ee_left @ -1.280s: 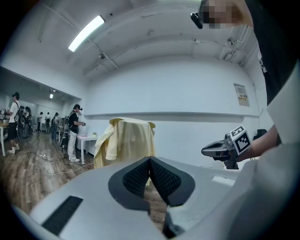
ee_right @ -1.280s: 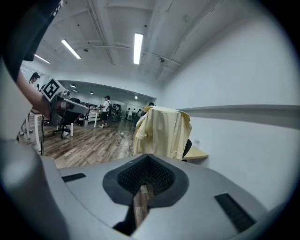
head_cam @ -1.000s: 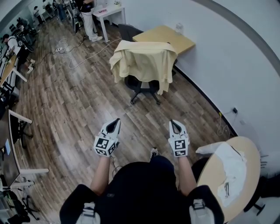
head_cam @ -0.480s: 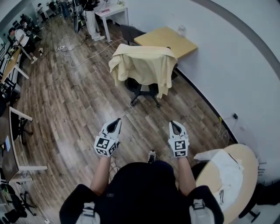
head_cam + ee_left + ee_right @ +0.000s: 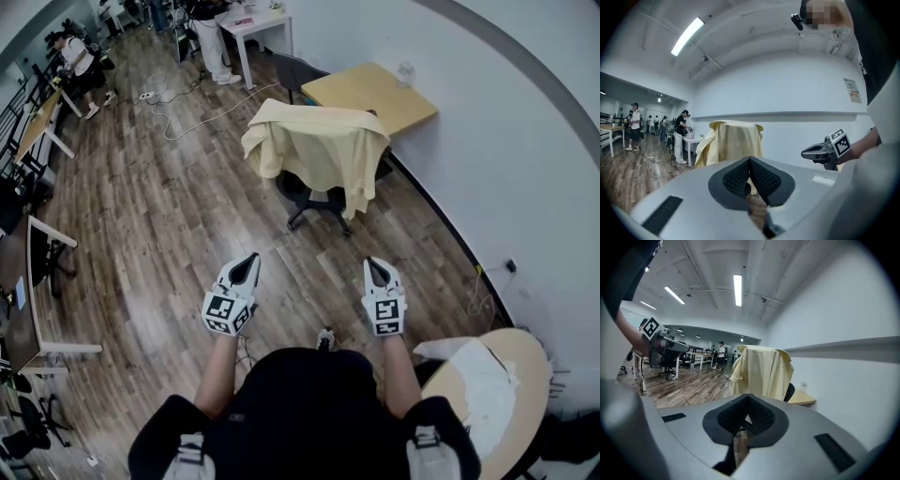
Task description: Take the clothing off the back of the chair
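A pale yellow shirt (image 5: 323,150) hangs over the back of a black swivel chair (image 5: 314,195) some way ahead of me on the wooden floor. The same shirt (image 5: 733,143) shows in the left gripper view, and the shirt (image 5: 761,373) again in the right gripper view. My left gripper (image 5: 247,262) and right gripper (image 5: 373,266) are held side by side in front of my body, well short of the chair. Both have their jaws shut with nothing between them, as the left gripper (image 5: 750,159) and right gripper (image 5: 748,395) show close up.
A light wooden table (image 5: 370,94) stands behind the chair against the white wall. A round table (image 5: 464,398) with white cloth is at my right. Desks (image 5: 33,272) line the left; people stand by a white table (image 5: 262,23) far off. Cables (image 5: 202,117) lie on the floor.
The chair and shirt have shifted slightly right and down in the head view as I move closer. Both grippers keep their places and stay shut.
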{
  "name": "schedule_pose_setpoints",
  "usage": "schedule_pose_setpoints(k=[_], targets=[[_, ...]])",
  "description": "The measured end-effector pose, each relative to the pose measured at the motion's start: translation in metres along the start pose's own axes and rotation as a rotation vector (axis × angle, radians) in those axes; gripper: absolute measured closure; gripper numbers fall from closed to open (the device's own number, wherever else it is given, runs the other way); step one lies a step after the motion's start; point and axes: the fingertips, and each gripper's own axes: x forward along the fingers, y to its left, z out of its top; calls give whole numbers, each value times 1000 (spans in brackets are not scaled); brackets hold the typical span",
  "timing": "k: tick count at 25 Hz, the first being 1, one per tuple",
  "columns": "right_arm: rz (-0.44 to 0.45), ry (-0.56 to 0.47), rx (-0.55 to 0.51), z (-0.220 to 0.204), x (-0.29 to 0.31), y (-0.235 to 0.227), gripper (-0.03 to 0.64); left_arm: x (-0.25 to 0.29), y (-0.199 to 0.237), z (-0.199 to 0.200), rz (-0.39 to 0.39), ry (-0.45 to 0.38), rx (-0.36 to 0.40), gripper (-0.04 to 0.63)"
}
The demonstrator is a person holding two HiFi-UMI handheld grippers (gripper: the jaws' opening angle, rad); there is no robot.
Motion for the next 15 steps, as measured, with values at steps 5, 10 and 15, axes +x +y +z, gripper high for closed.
schedule_pose_setpoints(k=[5,10,15], targets=[[19,19,1,2,7,-6,623,4,1,7,20,-8,7,594],[45,-18,-26,2,14,-16,621,11,-3,2,41,0,5,594],[60,10,-17,-10,15,-26,621,19,-11,0,55,0,7,594]])
